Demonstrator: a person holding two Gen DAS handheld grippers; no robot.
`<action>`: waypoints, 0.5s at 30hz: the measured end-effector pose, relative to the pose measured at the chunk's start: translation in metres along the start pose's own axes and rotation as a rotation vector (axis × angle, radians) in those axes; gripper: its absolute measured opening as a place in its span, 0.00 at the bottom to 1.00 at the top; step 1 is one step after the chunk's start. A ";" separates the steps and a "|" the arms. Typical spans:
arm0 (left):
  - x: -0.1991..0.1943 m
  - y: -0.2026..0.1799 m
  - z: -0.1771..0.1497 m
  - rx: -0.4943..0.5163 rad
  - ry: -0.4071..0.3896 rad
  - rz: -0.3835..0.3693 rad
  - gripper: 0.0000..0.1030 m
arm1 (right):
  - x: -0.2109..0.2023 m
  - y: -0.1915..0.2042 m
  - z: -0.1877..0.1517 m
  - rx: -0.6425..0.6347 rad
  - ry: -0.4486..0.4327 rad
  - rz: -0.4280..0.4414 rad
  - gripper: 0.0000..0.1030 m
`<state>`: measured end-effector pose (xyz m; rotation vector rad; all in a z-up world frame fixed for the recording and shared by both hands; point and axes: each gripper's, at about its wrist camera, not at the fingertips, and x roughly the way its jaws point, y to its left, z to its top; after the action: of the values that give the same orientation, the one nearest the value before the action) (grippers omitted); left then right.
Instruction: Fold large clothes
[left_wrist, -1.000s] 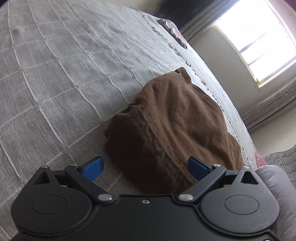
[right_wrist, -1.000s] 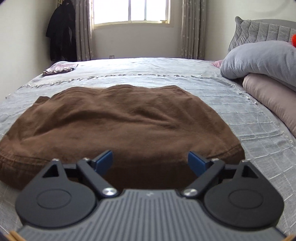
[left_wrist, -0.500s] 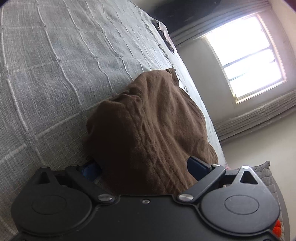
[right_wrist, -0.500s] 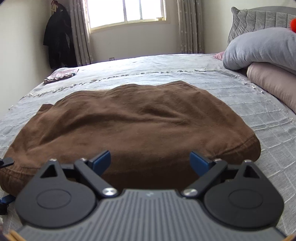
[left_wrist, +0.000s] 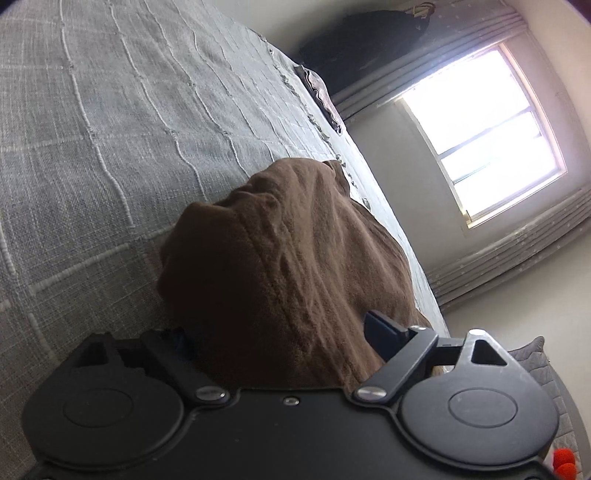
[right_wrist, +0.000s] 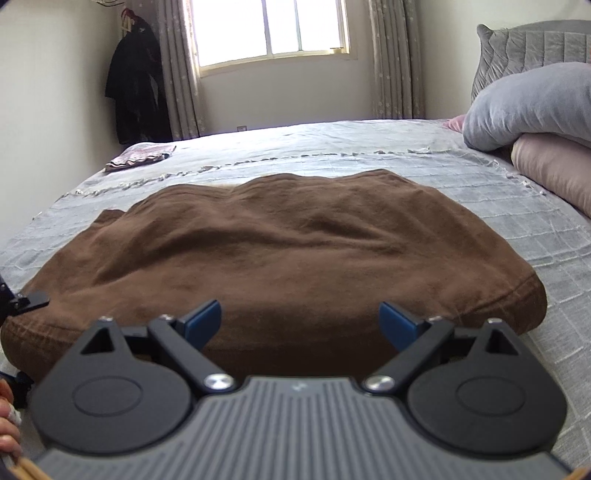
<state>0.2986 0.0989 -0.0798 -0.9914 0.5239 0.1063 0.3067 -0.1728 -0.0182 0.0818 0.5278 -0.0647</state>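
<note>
A large brown garment (right_wrist: 280, 243) lies spread on the grey bedspread (right_wrist: 388, 155). My left gripper (left_wrist: 280, 332) is open, rolled on its side, with the garment's near left corner (left_wrist: 266, 266) between its jaws; the lower finger is hidden under the cloth. Its tip also shows at the left edge of the right wrist view (right_wrist: 29, 301). My right gripper (right_wrist: 301, 319) is open and empty, fingers just at the garment's near hem, right of the middle.
Grey and pink pillows (right_wrist: 535, 110) lie at the right against a grey headboard (right_wrist: 532, 44). A small folded cloth (right_wrist: 140, 155) sits at the far left corner of the bed. Dark clothes (right_wrist: 136, 88) hang by the window (right_wrist: 269, 29).
My left gripper has moved forward over the garment's left corner, so the cloth now sits between its jaws. My right gripper has edged closer to the near hem.
</note>
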 end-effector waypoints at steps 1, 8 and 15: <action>0.001 0.000 -0.001 0.006 -0.015 0.022 0.66 | 0.000 0.003 -0.001 -0.009 -0.004 0.002 0.89; -0.005 -0.004 -0.011 0.068 -0.095 0.067 0.43 | -0.005 0.016 -0.001 -0.032 -0.051 0.052 0.68; -0.028 -0.039 -0.010 0.158 -0.194 -0.053 0.29 | 0.010 0.009 -0.005 0.030 0.023 0.158 0.34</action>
<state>0.2828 0.0732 -0.0410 -0.8302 0.3227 0.1112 0.3134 -0.1642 -0.0270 0.1532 0.5421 0.0824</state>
